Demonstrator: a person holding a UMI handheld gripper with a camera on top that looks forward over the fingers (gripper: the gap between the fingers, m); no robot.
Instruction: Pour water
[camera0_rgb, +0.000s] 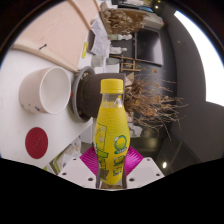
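A yellow bottle (111, 125) with a yellow cap and a green label stands upright between my fingers. Both magenta pads press against its lower sides, one pad (89, 158) on the left and one on the right. My gripper (111, 160) is shut on the bottle. A white cup (45, 89) lies beyond the fingers to the left, its open mouth turned toward me, on a white surface. I cannot see any water level in the bottle.
A white round table (20, 120) with a red disc (37, 142) on it lies to the left. Dry brown twigs (150, 95) and a dark appliance (150, 45) stand behind the bottle to the right. A pale panel (60, 30) rises at the back.
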